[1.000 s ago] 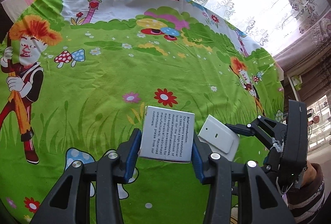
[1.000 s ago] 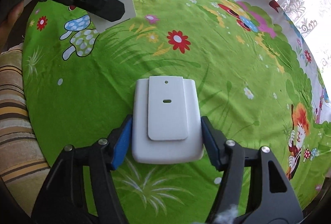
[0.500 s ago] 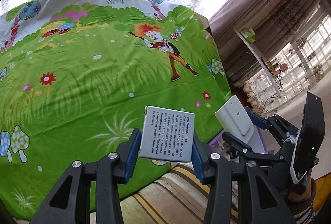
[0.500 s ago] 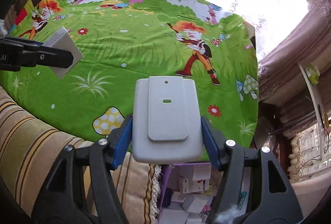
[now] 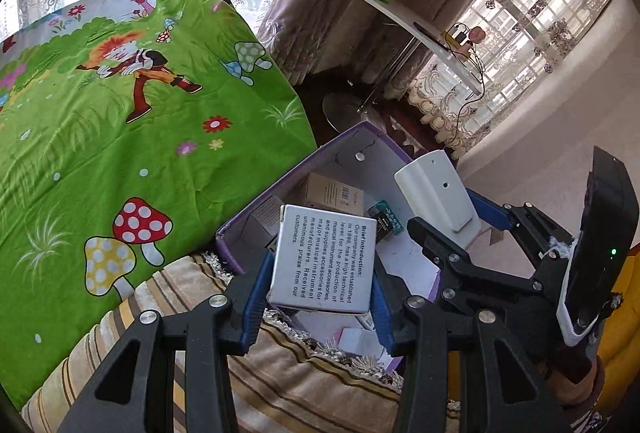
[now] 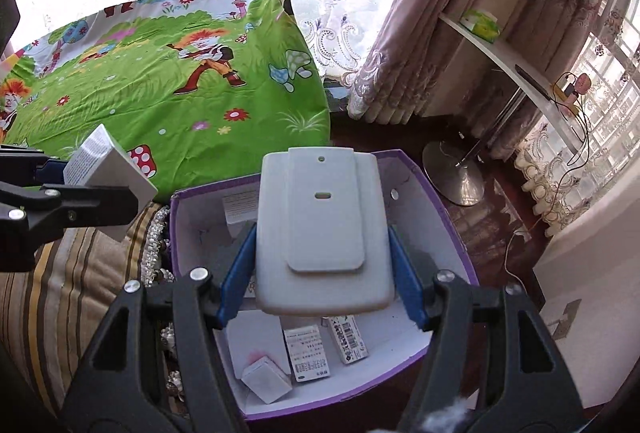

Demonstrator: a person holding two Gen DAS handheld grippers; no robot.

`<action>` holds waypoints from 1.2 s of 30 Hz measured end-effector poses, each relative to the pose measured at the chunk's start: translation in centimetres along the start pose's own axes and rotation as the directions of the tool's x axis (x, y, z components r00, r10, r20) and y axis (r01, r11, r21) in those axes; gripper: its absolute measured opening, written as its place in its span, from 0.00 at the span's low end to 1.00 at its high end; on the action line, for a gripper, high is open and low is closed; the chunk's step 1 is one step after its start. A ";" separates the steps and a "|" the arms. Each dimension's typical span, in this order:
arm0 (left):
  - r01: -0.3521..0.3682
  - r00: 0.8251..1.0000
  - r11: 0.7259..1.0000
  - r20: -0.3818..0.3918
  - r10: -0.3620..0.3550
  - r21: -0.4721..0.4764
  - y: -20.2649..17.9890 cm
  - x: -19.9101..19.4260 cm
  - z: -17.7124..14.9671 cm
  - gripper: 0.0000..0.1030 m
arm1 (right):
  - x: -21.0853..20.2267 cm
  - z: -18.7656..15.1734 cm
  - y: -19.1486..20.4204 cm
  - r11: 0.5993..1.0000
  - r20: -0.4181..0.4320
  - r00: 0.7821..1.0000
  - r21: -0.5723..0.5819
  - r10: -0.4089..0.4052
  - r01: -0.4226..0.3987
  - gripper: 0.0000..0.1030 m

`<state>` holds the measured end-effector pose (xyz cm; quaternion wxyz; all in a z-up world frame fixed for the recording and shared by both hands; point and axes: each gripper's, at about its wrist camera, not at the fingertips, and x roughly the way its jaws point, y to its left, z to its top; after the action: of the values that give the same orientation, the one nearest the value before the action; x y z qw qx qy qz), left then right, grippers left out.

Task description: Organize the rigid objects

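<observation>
- Left gripper [image 5: 320,273]: closed on a small printed box [image 5: 326,259], blue pads pressing both side faces, the text panel facing the camera. The box hangs over the near-left corner of the purple carton [image 6: 432,189], partly above the fringed striped cushion [image 5: 304,385] beside it.
- Right gripper [image 6: 322,265]: closed on a white plastic case [image 6: 324,229] with a raised clip plate, held squarely by its two long sides. In the right wrist view the case sits directly over the carton's open mouth.
- Carton: open-topped, white inside, standing beside the bed with the green cartoon sheet [image 6: 168,101]. It already holds several small boxes, among them a white cube [image 6: 266,381] and two labelled packs [image 6: 308,353] near the front wall.
- Step in hand, by my judgement: carry both items to the carton and deposit them.
- Recommended practice: bring the printed box further inward before release, since its present position risks a drop onto the cushion or the carton rim.
- Lower each item close to the contents before opening the jaws; a high drop could bounce or tip the items inside.
- Aim the white case at the bare floor area in the carton's middle, clear of the labelled packs.
- Keep the two grippers apart; they stand near one another over a narrow opening, so releasing one at a time seems prudent.
</observation>
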<state>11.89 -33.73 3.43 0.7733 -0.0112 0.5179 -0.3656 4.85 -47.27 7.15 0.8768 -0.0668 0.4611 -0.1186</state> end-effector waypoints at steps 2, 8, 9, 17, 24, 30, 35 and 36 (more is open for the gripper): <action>-0.002 1.000 1.000 -0.007 0.003 0.015 -1.0 0.5 -0.1 0.45 | -0.1 -0.4 -0.9 1.000 0.002 1.000 0.024 -0.008 0.008 0.65; -0.014 0.999 1.000 -0.044 0.015 0.011 -2.2 2.2 -0.3 0.53 | -0.2 -1.4 -2.8 0.995 -0.004 1.000 0.100 -0.008 0.009 0.68; -0.010 0.999 1.000 -0.049 0.011 0.005 -2.2 2.3 -0.5 0.56 | -0.3 -1.5 -2.9 0.994 -0.004 1.000 0.108 -0.012 0.012 0.69; -0.007 0.996 1.000 -0.086 0.004 -0.031 -2.6 2.1 -2.5 0.76 | -1.5 -2.5 -3.6 0.990 0.007 1.000 0.139 -0.024 0.023 0.76; -0.054 0.993 0.995 -0.108 0.045 -0.082 -2.9 1.4 -5.0 0.83 | -2.6 -3.6 -4.0 0.988 0.002 1.000 0.156 -0.017 0.017 0.76; -0.067 0.995 0.992 -0.074 0.059 -0.109 -2.6 0.7 -5.9 0.84 | -2.9 -4.7 -4.4 0.985 -0.013 1.000 0.171 -0.010 0.013 0.76; -0.077 0.996 0.992 -0.049 0.073 -0.099 -2.8 0.4 -6.1 0.90 | -3.0 -5.2 -4.7 0.982 -0.016 1.000 0.187 -0.005 0.008 0.76; -0.094 0.995 0.992 -0.041 0.090 -0.086 -3.0 0.3 -6.0 0.93 | -3.0 -5.2 -4.8 0.982 -0.016 1.000 0.190 -0.003 0.007 0.76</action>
<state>5.42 -33.89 1.63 0.7784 -0.0147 0.5476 -0.3065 -1.76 -51.11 7.63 0.8752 0.0170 0.4546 -0.1648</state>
